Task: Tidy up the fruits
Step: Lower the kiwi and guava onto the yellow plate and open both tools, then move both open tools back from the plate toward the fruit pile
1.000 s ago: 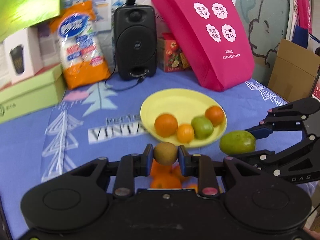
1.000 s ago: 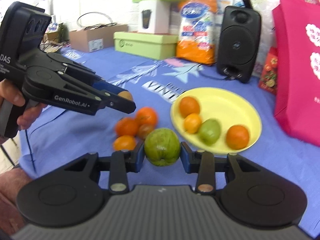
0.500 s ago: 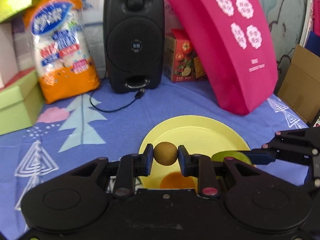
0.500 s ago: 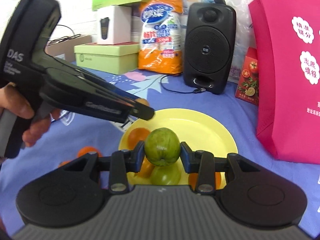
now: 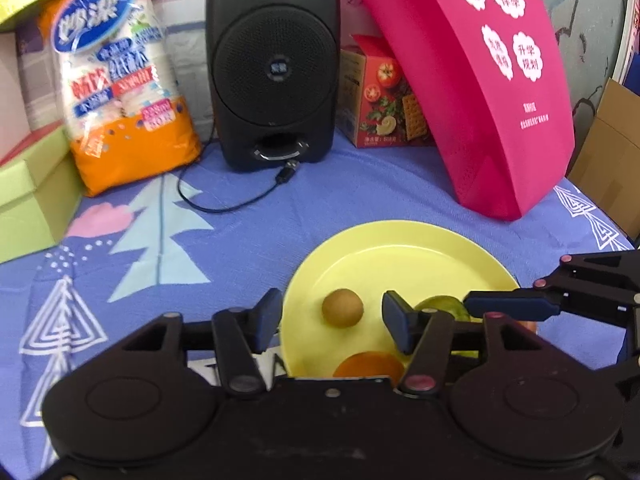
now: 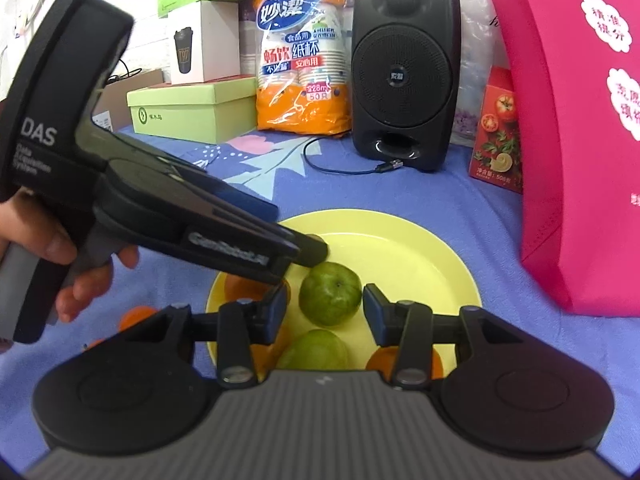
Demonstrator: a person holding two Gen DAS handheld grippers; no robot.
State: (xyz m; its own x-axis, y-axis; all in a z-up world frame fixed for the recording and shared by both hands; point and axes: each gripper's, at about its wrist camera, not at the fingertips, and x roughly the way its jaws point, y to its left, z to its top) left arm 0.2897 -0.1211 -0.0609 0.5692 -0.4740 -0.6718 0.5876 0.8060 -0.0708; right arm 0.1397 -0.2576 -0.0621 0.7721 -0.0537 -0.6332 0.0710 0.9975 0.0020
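Observation:
A yellow plate (image 5: 400,248) lies on the blue cloth; it also shows in the right wrist view (image 6: 400,240). My left gripper (image 5: 332,320) is open over the plate, and a small brown kiwi (image 5: 342,307) sits free between its fingers. My right gripper (image 6: 325,310) is open, with a green fruit (image 6: 330,299) loose between its fingers over the plate. A second green fruit (image 6: 316,350) and oranges (image 6: 400,356) lie on the plate's near side. An orange (image 5: 368,364) shows below the left gripper. The left gripper's body (image 6: 160,200) crosses the right wrist view.
A black speaker (image 5: 274,64) with a cable, an orange paper-cup bag (image 5: 120,80), a green box (image 5: 32,188), a cracker box (image 5: 380,100) and a pink tote bag (image 5: 480,80) stand behind the plate. Oranges (image 6: 134,316) lie on the cloth left of the plate.
Both grippers moved forward over the plate and opened. The kiwi and the green fruit, held before, now sit loose between the fingers.

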